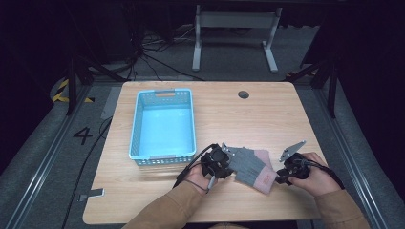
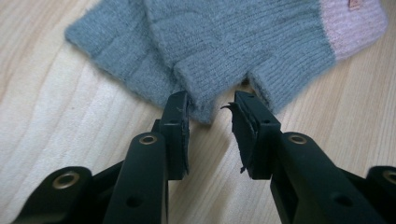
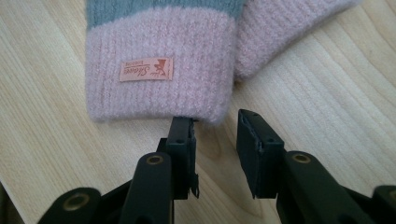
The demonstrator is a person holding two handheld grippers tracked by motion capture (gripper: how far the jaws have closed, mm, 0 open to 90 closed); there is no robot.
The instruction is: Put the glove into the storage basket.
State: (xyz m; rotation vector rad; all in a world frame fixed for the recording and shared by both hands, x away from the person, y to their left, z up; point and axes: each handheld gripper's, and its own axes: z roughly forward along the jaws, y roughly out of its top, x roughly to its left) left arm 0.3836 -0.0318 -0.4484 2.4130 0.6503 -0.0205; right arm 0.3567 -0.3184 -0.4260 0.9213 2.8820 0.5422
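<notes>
Gloves [image 1: 252,167] of grey knit with pink cuffs lie flat on the wooden table [image 1: 286,114], between my two grippers and touching neither as far as I can tell. Nothing is lifted yet, and the pale blue basket [image 1: 164,125] beyond my left gripper [image 1: 220,162] holds nothing, so I judge the work barely begun: if the gloves are bound for that basket, both the grasp and the carry are still to do.

My left gripper [image 2: 211,114] has its jaws parted, and a stubby grey finger of the upper glove [image 2: 233,42] lies just ahead of the gap, its tip nearly level with my fingertips [image 2: 178,105]. My right gripper [image 3: 215,128] is also parted, with the edge of the pink cuff [image 3: 159,79] just ahead of its left fingertip and not yet between the pads.

The knit is soft and fuzzy, ribbed at the cuff and finger ends, with a faint cable pattern over the grey. A small orange label [image 3: 145,69] is sewn on the cuff. One glove lies over the other, slightly offset, so a shallow pinch may catch the top layer alone. The table is smooth, pale wood grain; the basket is rigid plastic, rectangular, with perforated walls and slotted handles.
</notes>
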